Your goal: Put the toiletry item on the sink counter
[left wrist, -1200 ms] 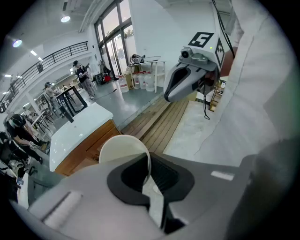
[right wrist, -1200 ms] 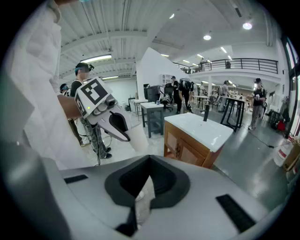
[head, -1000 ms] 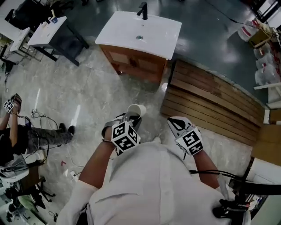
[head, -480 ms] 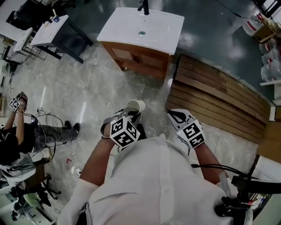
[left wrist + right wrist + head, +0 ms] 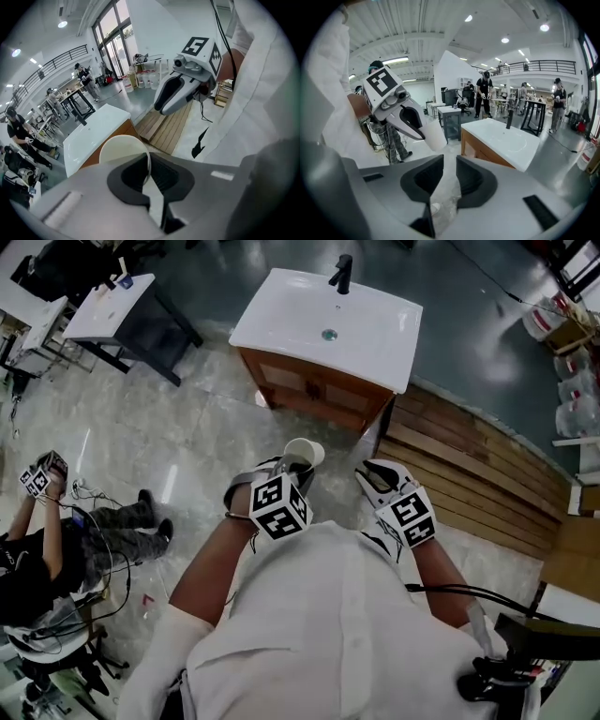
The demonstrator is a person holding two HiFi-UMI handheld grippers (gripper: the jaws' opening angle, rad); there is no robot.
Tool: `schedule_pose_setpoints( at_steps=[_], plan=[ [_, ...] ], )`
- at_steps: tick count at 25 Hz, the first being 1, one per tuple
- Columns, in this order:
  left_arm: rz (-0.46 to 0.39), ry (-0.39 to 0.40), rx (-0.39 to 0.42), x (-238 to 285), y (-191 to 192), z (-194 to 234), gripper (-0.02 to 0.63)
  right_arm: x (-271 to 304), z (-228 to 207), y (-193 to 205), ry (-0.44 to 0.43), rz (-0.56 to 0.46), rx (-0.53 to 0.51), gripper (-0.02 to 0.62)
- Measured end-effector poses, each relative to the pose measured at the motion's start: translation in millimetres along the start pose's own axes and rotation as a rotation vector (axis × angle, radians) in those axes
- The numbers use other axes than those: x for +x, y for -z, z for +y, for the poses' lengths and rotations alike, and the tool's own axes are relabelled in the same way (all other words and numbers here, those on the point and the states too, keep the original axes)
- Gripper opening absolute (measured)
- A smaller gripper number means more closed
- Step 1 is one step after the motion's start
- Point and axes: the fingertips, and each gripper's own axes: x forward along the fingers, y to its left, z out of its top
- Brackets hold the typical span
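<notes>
A white cup (image 5: 302,453) is the item in hand; my left gripper (image 5: 292,470) is shut on its rim, the thin wall pinched between the pads (image 5: 161,176), with the cup (image 5: 123,150) sticking out in front. The white sink counter (image 5: 281,320) with a black faucet (image 5: 342,273) stands on a wooden cabinet ahead of both grippers, some way off across the floor. My right gripper (image 5: 375,474) hangs beside the left at the same height, its jaws together but for a narrow slit, nothing between them (image 5: 443,180). The right gripper view shows the cup (image 5: 435,136) and sink counter (image 5: 501,138).
Wooden slats (image 5: 469,465) lie on the floor right of the sink cabinet. A grey table (image 5: 112,306) stands at the left. A seated person (image 5: 56,540) with cables on the floor is at the far left. Marble floor lies between me and the sink.
The sink counter has shifted right and lower in the head view as I moved toward it. Both grippers keep their hold and spacing; the cup stays in the left one.
</notes>
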Motion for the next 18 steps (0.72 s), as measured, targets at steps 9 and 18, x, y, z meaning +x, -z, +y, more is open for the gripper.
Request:
schedule_pose_setpoints(
  at_steps=[9,18],
  plan=[
    [0.029,-0.017,0.034,14,36,92,0.014,54,-23,-40,0.022,-0.002,0.030,0.067],
    [0.080,-0.057,-0.004,56,19,203,0.014,106,-112,-59,-0.034,0.008,0.056,0.067]
  ],
)
